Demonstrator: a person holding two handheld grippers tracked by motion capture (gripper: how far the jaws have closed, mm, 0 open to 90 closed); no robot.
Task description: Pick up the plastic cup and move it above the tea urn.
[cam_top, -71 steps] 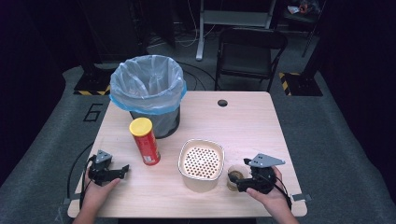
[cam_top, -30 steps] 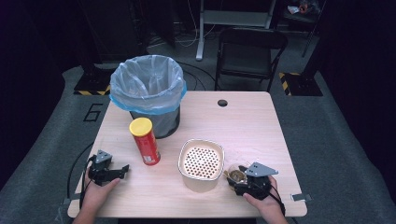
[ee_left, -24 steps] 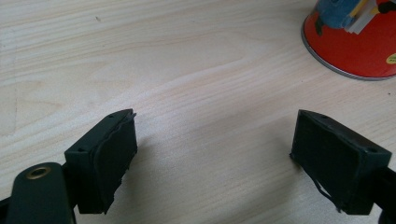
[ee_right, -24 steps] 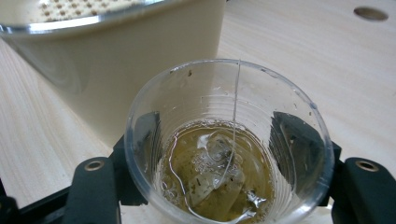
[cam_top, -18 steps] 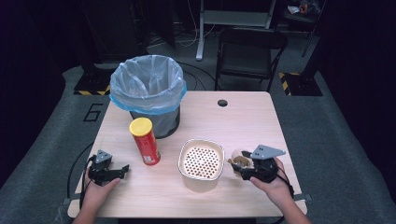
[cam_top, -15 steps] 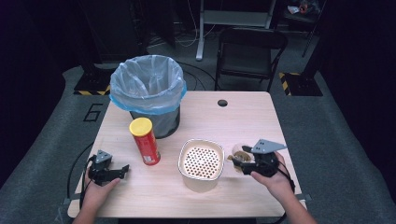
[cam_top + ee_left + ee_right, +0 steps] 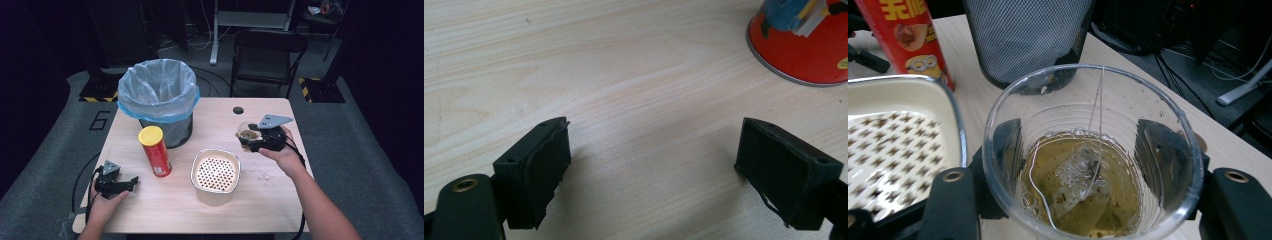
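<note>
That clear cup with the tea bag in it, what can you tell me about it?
The cup is clear thin plastic, round-rimmed and upright. Yellow-brown tea fills its bottom, with a soaked tea bag and string inside. The right gripper clamps it between two black jaws, lifted above the table beside the perforated strainer bowl.

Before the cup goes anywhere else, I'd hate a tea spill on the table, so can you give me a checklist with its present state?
1. Right gripper clamped on the clear plastic cup: ok, a jaw presses each side of its wall.
2. Cup upright: ok, the brown tea sits level, well below the rim.
3. Tea bag inside the cup: ok, its string runs up to the rim.
4. Cream perforated strainer tray free to receive: ok, nothing lies on its holes.
5. Mesh bin with the blue bag liner open: ok.
6. Left gripper out of the way: ok, open and holding nothing, near the red snack can.
</note>
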